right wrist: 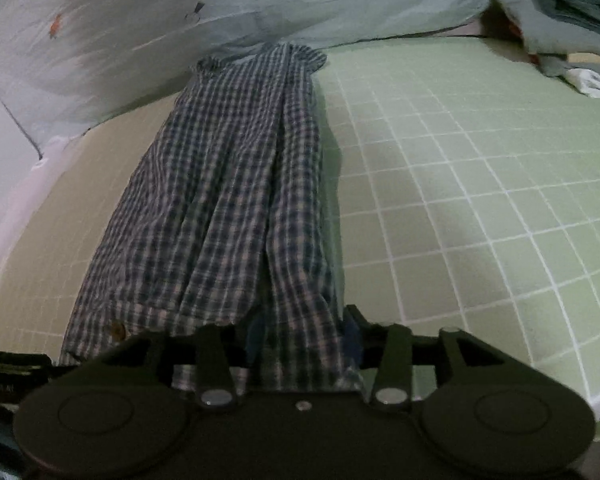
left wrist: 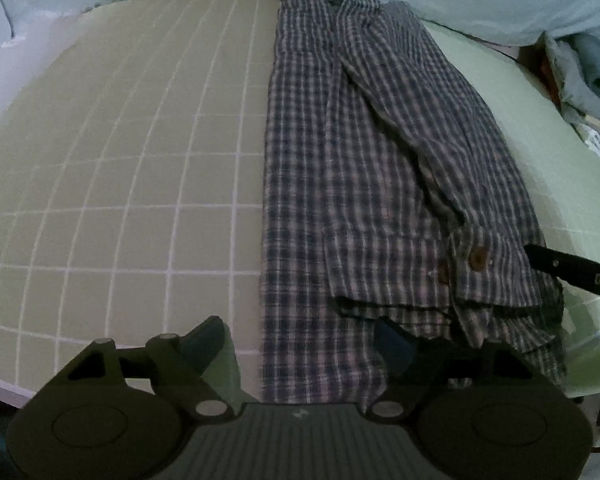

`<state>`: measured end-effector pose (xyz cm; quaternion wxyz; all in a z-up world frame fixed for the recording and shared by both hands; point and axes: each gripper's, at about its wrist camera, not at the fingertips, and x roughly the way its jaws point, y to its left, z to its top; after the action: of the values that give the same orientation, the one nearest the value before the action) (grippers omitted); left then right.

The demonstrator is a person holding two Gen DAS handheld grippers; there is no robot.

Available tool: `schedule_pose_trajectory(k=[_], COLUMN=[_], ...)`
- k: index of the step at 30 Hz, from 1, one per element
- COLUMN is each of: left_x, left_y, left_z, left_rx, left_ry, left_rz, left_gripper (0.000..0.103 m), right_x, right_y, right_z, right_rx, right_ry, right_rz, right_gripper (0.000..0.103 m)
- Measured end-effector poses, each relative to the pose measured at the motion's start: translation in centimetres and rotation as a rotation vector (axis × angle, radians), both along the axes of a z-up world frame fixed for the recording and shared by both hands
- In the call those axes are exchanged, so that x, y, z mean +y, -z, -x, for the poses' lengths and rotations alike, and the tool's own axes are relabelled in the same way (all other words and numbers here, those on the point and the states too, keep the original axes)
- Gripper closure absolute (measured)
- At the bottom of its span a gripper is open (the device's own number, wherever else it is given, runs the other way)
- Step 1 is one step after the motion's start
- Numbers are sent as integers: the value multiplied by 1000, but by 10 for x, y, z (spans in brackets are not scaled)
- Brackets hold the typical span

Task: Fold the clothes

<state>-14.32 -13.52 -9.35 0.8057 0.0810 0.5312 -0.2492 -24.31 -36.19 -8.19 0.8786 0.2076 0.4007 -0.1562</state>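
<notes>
A blue-and-white plaid shirt (left wrist: pixel 360 160) lies folded lengthwise into a long strip on the green grid mat (left wrist: pixel 120 160), with a sleeve laid along it and brown buttons (left wrist: pixel 478 258) on the cuff. My left gripper (left wrist: pixel 300 344) stands wide open over the shirt's near left edge, and its pads are clear of the cloth. One black finger of the right gripper (left wrist: pixel 572 272) reaches in by the cuff. In the right wrist view the shirt (right wrist: pixel 228 200) runs away from me. My right gripper (right wrist: pixel 304 334) is partly open, with a loose fold of the near hem between its fingers.
A pale blue sheet with carrot prints (right wrist: pixel 180 20) hangs behind the mat (right wrist: pixel 460 200). A heap of other clothes (right wrist: pixel 560 8) sits at the far right corner and also shows in the left wrist view (left wrist: pixel 580 80). Bare mat lies on both sides of the shirt.
</notes>
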Motion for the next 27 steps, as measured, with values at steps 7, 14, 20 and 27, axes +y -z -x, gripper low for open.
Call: schedule_pose_trajectory(k=[7, 14, 20, 27], left_x=[0, 8, 6, 9], left_y=[0, 0, 0, 2], left_z=[6, 19, 27, 27], left_rx=[8, 45, 53, 76], left_ry=[-2, -13, -4, -44], left_rz=[35, 51, 64, 107], left_gripper=[34, 34, 34, 48], right_x=[-10, -11, -10, -28], right_y=[4, 3, 1, 13], right_z=[14, 34, 47, 51], right_rx=[-9, 47, 71, 20], right_ry=[-31, -12, -14, 69], right_rz=[-94, -146, -166, -422], right_gripper=[65, 66, 66, 77])
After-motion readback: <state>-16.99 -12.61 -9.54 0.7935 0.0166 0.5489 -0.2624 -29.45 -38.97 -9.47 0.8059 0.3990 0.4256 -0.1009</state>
